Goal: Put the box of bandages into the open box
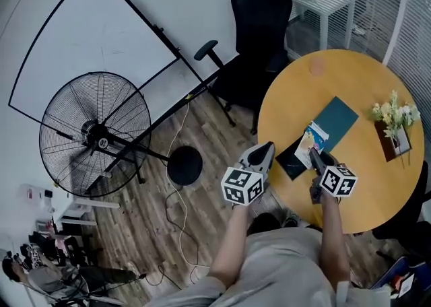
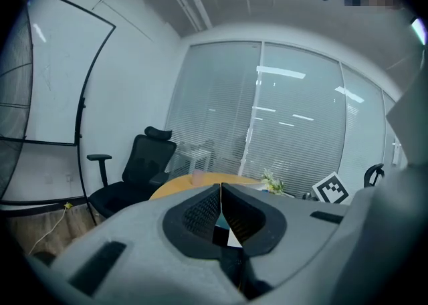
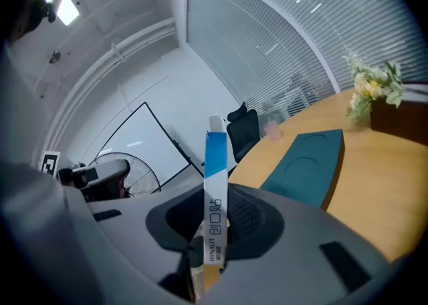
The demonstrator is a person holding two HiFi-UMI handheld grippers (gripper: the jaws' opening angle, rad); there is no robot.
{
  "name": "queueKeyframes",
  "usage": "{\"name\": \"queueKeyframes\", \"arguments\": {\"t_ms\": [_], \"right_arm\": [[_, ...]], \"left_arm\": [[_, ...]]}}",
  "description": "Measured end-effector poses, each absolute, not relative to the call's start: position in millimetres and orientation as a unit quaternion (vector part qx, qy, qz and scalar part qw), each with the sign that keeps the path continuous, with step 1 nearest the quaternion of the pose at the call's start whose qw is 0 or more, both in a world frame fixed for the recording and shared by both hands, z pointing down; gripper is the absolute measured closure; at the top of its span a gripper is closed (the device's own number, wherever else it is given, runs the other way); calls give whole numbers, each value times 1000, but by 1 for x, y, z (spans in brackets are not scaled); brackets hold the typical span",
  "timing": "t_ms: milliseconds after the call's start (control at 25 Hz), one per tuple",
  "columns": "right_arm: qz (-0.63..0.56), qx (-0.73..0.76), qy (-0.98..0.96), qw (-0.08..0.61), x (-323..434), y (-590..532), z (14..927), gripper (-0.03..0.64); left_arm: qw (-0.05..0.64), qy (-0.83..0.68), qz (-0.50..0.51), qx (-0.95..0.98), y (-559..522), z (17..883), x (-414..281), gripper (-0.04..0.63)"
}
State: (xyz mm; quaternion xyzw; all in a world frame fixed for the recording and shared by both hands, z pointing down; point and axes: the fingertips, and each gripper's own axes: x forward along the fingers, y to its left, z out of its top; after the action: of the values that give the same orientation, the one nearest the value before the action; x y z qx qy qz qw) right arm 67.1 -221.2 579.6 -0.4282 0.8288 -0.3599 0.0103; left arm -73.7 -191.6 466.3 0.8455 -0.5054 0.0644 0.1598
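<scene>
In the right gripper view the box of bandages (image 3: 215,183) shows as a thin blue and white box seen edge-on, upright between the jaws. My right gripper (image 3: 215,227) is shut on it. The head view has the same box (image 1: 314,139) held by the right gripper (image 1: 314,155) over the near part of the round yellow table (image 1: 350,77). A dark open box (image 1: 291,159) lies just left of it by the table edge. A flat teal piece (image 1: 337,119) lies beyond it, and its round recesses (image 3: 304,166) show ahead of the right jaws. My left gripper (image 1: 264,151) hovers at the table's left edge, its jaws pressed together on nothing (image 2: 221,207).
A small planter of pale flowers (image 1: 395,124) stands at the table's right. A black office chair (image 1: 259,29) sits behind the table, with a white side table (image 1: 328,1) further back. A floor fan (image 1: 94,134), a whiteboard stand (image 1: 101,36) and cables occupy the wooden floor on the left.
</scene>
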Motion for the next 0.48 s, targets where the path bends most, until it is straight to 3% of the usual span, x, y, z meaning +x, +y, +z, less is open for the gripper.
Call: {"name": "queueKeyframes", "arguments": {"t_ms": [200,480], "right_arm": [[-387,-431,815,21,68,-227,603,540],[-477,-421,766,91,57,-229,617,541]], "left_arm": [[162,-493,78,851,-189,479,-58,584],[183,-456,131,861,-173,517,-40,584]]}}
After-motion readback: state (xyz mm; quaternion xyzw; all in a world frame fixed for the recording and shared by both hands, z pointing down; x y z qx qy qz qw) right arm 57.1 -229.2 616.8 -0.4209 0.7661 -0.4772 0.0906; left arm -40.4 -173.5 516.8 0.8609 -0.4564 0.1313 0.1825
